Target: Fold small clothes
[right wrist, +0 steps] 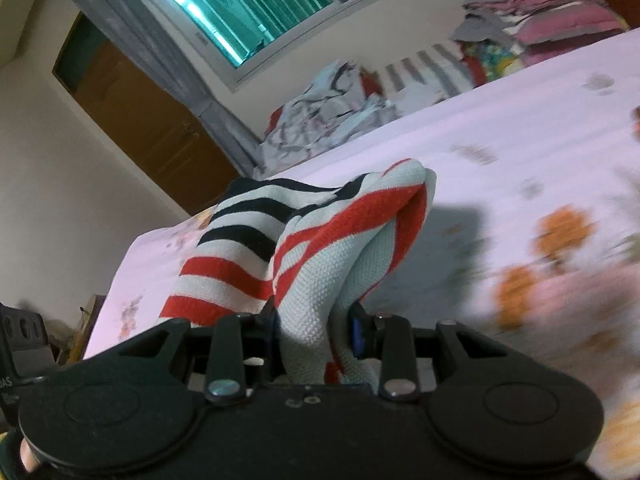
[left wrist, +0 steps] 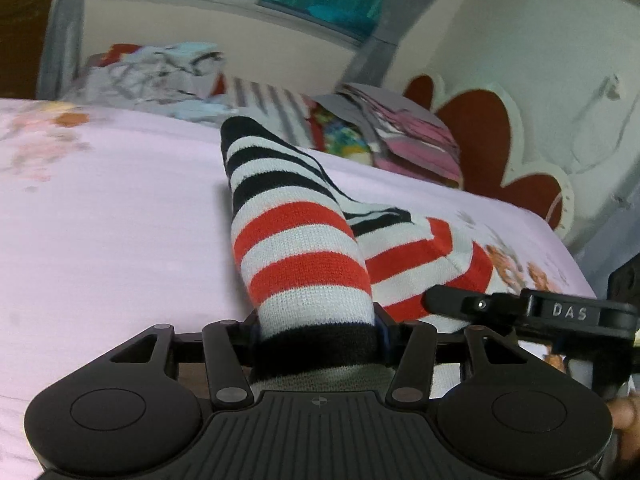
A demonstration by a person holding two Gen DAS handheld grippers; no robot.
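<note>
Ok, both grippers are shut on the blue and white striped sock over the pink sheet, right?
Not quite: the sock is striped red, black and white, not blue, as the left wrist view shows. Left gripper and right gripper do both clamp it over the pink sheet.

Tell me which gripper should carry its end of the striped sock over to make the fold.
Probably the left gripper: it pinches the striped sock at its black cuff, with the length stretched ahead. The right gripper grips bunched cloth, better as anchor.

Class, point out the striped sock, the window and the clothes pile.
sock [left wrist: 298, 248]: left wrist view, red stripe.
window [right wrist: 256, 4]: right wrist view, teal pane.
clothes pile [left wrist: 160, 76]: left wrist view, crumpled top.
</note>
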